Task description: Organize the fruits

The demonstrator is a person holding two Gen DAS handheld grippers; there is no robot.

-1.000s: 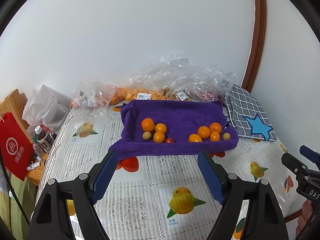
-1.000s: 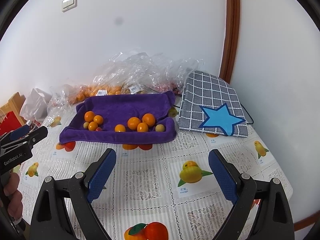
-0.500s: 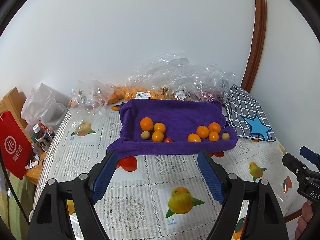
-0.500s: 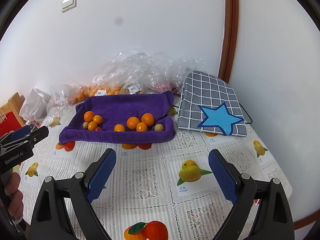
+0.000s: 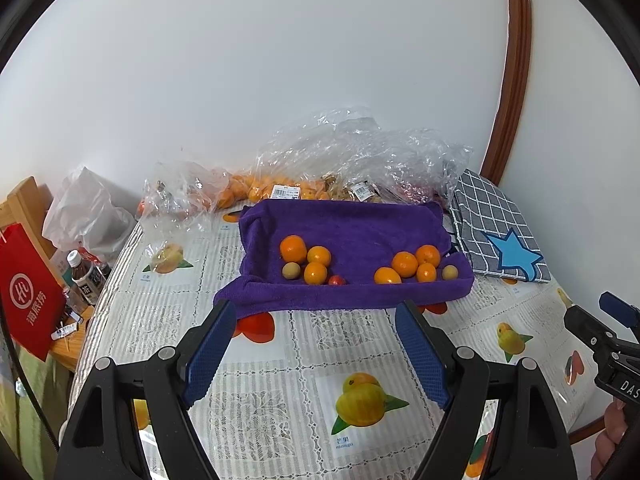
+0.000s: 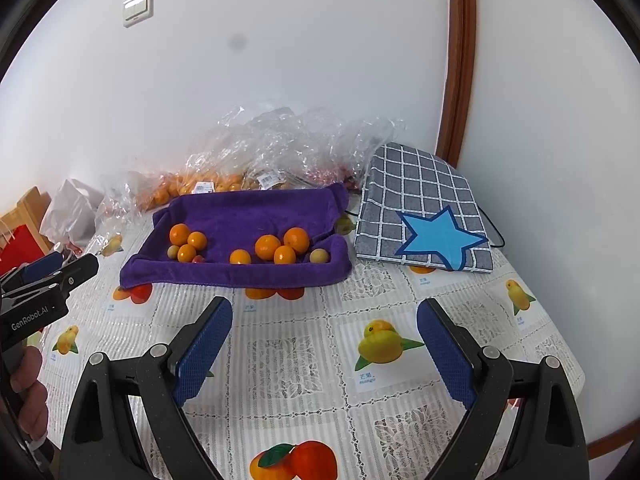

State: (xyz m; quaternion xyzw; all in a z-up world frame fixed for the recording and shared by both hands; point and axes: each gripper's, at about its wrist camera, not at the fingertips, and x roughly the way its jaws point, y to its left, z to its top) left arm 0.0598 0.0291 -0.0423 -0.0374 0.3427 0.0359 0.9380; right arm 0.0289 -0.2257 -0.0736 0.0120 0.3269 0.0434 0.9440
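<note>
Tabletop point(image 5: 288, 364) under a fruit-print cloth carries everything, pushed against a white wall. Bags point(image 5: 360, 160) of clear plastic lie heaped along that wall, some holding more oranges. Just in front of them sits the towel point(image 5: 352, 232), purple, its edges raised like a shallow tray, with a checked cushion point(image 6: 420, 200) bearing a blue star beside it on the right. Both grippers hover over the near tabletop, well short of the towel: the left gripper point(image 5: 316, 356) and the right gripper point(image 6: 326, 350) each have jaws spread wide and gripping nothing. Oranges point(image 5: 293, 249) rest on the towel in two clusters, left and right, straight ahead beyond the jaws, with two pale round fruits point(image 5: 291, 271) and one small red fruit point(image 5: 337, 280) among them.
</note>
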